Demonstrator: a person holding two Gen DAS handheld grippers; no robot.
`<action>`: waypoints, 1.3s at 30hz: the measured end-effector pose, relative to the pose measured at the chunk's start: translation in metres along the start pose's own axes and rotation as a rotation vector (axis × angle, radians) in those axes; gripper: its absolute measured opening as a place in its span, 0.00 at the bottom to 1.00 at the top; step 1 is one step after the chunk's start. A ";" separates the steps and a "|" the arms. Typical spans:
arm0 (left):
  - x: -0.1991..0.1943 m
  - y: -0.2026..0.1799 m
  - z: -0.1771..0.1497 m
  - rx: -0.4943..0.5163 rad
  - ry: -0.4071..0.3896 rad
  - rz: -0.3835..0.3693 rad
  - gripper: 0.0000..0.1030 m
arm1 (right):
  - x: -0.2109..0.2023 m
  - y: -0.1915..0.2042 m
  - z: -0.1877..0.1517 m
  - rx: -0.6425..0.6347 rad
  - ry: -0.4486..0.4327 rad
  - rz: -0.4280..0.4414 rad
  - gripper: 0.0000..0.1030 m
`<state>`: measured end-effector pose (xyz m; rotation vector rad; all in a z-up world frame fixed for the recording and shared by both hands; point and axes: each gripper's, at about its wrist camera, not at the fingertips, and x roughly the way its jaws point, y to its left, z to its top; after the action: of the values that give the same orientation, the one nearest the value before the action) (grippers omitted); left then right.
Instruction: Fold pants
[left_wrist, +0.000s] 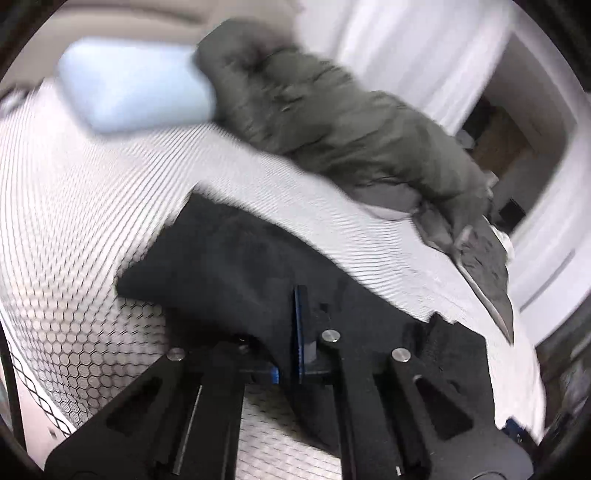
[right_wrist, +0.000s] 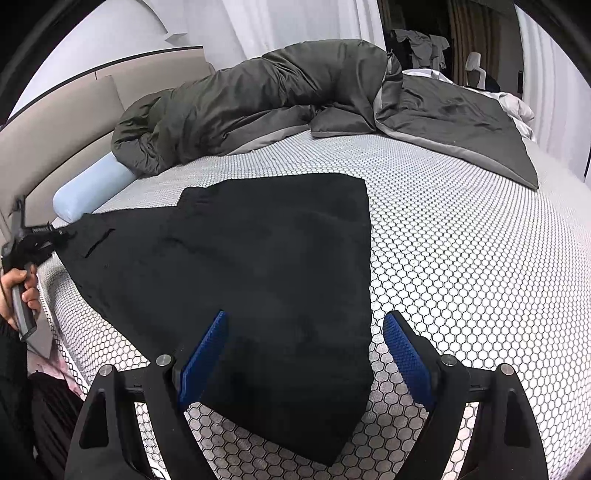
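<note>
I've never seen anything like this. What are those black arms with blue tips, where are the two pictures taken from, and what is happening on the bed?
They are handheld grippers, one in each of a person's hands, each carrying a wide-angle camera looking along its fingers. The blurred picture is from the left gripper: its blue pads are closed on an edge of the black pants. The sharper picture is from the right gripper, open and poised over the pants' near end. The pants lie spread on a honeycomb-patterned mattress, with a grey-green duvet and a pale blue bolster behind.

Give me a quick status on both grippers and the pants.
Left gripper shut on black pants. Right gripper open, fingers straddling pants' near edge. Pants spread on bed. Gray duvet, blue bolster behind, clear.
</note>
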<state>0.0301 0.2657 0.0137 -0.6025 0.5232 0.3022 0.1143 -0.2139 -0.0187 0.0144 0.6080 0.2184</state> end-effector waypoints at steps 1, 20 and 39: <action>-0.007 -0.015 0.001 0.033 -0.015 -0.018 0.02 | -0.001 0.001 0.000 -0.003 -0.004 -0.001 0.85; 0.038 -0.353 -0.148 0.640 0.331 -0.500 0.11 | -0.025 -0.035 -0.001 0.080 -0.046 -0.057 0.85; -0.009 -0.242 -0.147 0.636 0.356 -0.528 0.82 | -0.018 -0.031 0.002 0.073 -0.035 -0.028 0.85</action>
<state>0.0673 -0.0148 0.0266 -0.1513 0.7347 -0.4726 0.1072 -0.2483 -0.0091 0.0806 0.5809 0.1686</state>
